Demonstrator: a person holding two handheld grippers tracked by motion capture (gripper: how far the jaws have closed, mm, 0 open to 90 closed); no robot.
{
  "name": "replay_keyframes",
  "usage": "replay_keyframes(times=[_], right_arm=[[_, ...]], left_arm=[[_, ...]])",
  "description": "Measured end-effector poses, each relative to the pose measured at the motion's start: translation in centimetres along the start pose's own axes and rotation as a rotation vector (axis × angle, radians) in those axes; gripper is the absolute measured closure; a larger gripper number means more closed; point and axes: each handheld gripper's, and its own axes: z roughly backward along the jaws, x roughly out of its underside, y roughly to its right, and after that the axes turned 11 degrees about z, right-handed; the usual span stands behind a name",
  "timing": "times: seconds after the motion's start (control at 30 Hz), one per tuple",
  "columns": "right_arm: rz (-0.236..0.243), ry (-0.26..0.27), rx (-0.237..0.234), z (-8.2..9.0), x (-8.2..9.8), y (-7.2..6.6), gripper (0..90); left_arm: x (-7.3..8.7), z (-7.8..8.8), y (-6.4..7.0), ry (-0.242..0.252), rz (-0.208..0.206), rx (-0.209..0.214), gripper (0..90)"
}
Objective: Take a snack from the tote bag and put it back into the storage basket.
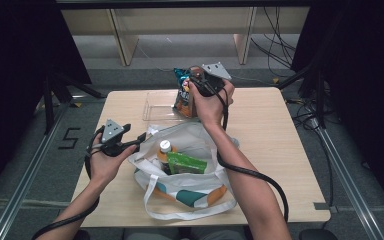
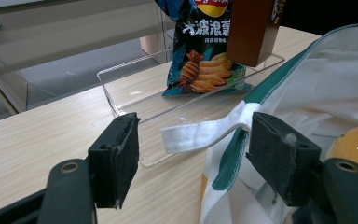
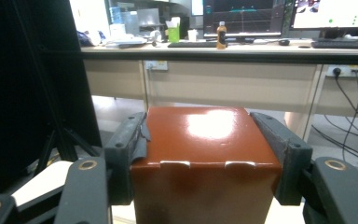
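While the brown carton is clamped between the fingers of the right gripper above the clear tray (beside a chip bag), the left gripper is held open around the tote bag's strap on the desk.

On the light wooden worktop, a clear acrylic tray sits toward the far edge, left of centre. A dark blue crisp packet stands upright in the tray's right end, and a brown cardboard carton is just in front of it, above the tray's right end. A white cloth tote bag with green trim lies at the middle of the near edge, in front of the tray. In the bag, an orange bottle with a white cap stands left of a green packet. One bag handle reaches toward the tray's near wall.
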Motion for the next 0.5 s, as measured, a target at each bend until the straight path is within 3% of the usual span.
replay_keyframes(times=[0.33,0.5], right_arm=[[-0.036,0.01,0.044,-0.1,1.1,-0.1,39.9],[-0.023,0.011,0.057,-0.1,1.3,-0.1,39.9]], left_arm=[[0.0,0.0,0.0,0.0,-0.002,0.002,32.8],[0.0,0.0,0.1,0.001,0.0,0.002,32.8]])
